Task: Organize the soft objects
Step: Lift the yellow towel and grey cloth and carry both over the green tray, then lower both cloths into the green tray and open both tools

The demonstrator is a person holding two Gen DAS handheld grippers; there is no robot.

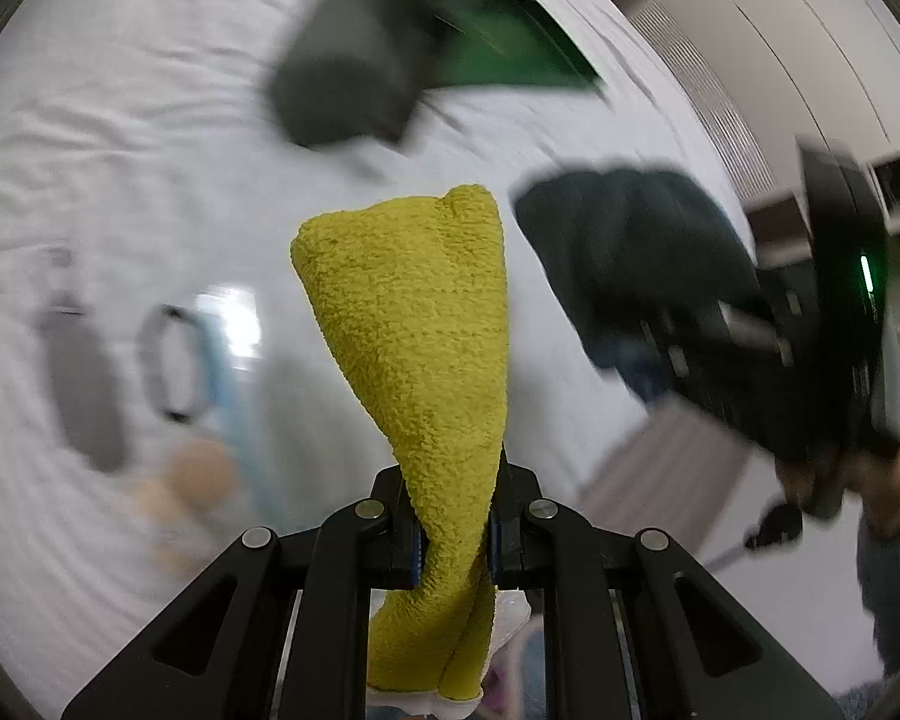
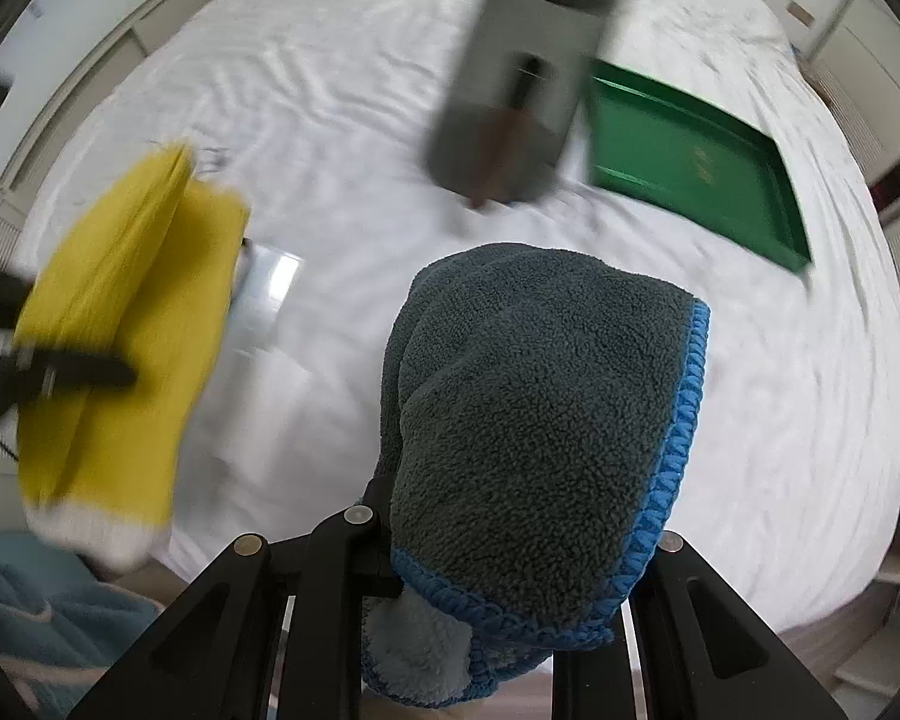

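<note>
Our left claw (image 1: pixel 450 534) is closed tight on a yellow towel (image 1: pixel 414 324), which hangs twisted between its pads above the bed (image 1: pixel 120 138), and our right claw (image 2: pixel 510 564) is closed on a grey cloth with a blue edge (image 2: pixel 540 396), also lifted over the white sheet. Farther on the bed we see a blurred grey bag (image 2: pixel 510 114), and just beside it a green tray (image 2: pixel 690 162).

R jaws clamp grey cloth (image 2: pixel 534 408) w/ blue edging, above bed (image 2: pixel 780 420).
</note>
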